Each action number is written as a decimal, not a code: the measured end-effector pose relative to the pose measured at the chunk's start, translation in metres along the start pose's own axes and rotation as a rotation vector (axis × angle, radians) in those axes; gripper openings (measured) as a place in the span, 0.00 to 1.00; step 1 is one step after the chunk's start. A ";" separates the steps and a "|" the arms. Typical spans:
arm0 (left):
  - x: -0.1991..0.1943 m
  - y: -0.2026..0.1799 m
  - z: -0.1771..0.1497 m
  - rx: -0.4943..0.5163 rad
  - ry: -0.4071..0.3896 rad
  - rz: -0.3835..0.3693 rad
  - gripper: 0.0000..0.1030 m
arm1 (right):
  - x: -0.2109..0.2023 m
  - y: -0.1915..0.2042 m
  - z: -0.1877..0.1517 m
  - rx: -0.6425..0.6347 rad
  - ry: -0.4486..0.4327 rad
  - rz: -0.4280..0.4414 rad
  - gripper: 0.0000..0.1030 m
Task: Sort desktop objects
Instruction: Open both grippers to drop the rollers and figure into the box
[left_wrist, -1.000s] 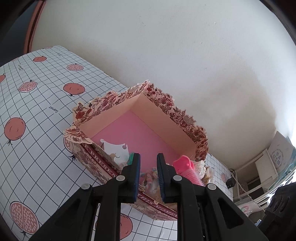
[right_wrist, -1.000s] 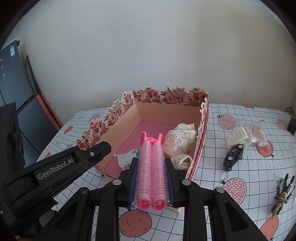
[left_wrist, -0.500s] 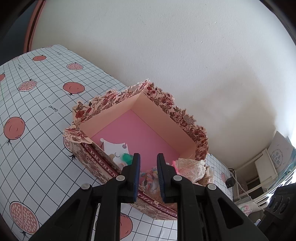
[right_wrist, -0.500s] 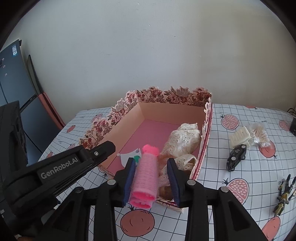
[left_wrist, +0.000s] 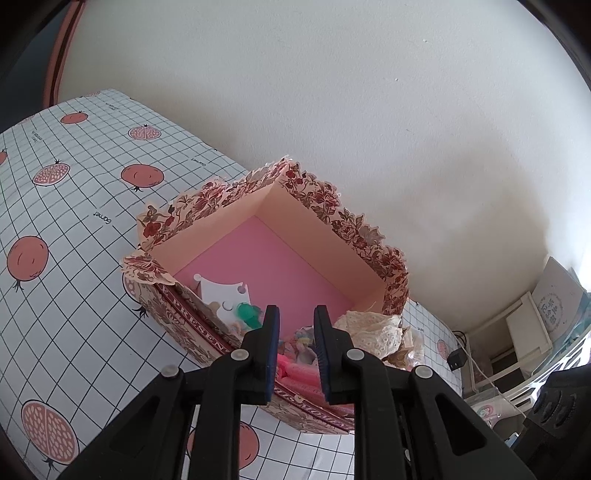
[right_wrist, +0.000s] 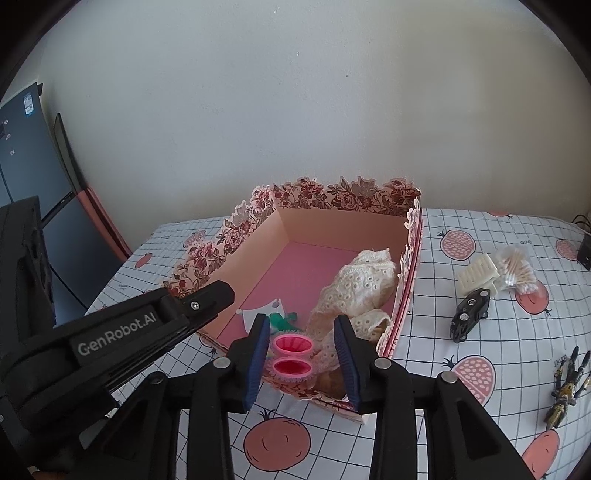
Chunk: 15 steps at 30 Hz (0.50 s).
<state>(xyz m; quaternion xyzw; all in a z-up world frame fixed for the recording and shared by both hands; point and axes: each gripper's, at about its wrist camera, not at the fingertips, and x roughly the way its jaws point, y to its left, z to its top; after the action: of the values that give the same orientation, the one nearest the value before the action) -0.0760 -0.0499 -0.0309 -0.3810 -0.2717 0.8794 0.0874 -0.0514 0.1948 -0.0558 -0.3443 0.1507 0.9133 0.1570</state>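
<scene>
A floral-edged gift box (right_wrist: 332, 195) with a pink floor stands on the table. Two pink hair rollers (right_wrist: 292, 356) lie inside at its near end, beside cream lace fabric (right_wrist: 362, 284) and a green item (right_wrist: 280, 321). My right gripper (right_wrist: 303, 354) is open and empty just above the rollers at the box's near wall. My left gripper (left_wrist: 295, 343) is open a little and empty over the box's (left_wrist: 332, 218) near side, with the rollers (left_wrist: 299, 373) and lace (left_wrist: 373, 328) seen below it.
Right of the box lie a cream hair clip (right_wrist: 476, 275), a bag of cotton swabs (right_wrist: 515, 267), a black clip (right_wrist: 471, 314) and small dark clips (right_wrist: 565, 384) on the pomegranate-print tablecloth (right_wrist: 498, 332). The wall is close behind. A shelf (left_wrist: 528, 328) stands beyond the table.
My right gripper opened and let go of the pink hair rollers, which dropped into the box. It also drew back a little. The left gripper stayed still.
</scene>
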 end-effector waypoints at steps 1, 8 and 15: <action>-0.001 -0.001 0.001 0.001 -0.002 -0.001 0.18 | -0.001 -0.001 0.001 0.002 -0.002 0.001 0.38; -0.011 -0.011 0.003 0.019 -0.008 0.003 0.24 | -0.012 -0.004 0.004 0.011 -0.012 0.004 0.39; -0.015 -0.021 0.003 0.043 -0.005 0.027 0.25 | -0.025 -0.013 0.007 0.023 -0.026 0.009 0.40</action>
<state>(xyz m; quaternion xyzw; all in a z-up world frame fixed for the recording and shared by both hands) -0.0690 -0.0388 -0.0083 -0.3807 -0.2475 0.8871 0.0829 -0.0327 0.2052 -0.0360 -0.3298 0.1608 0.9166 0.1586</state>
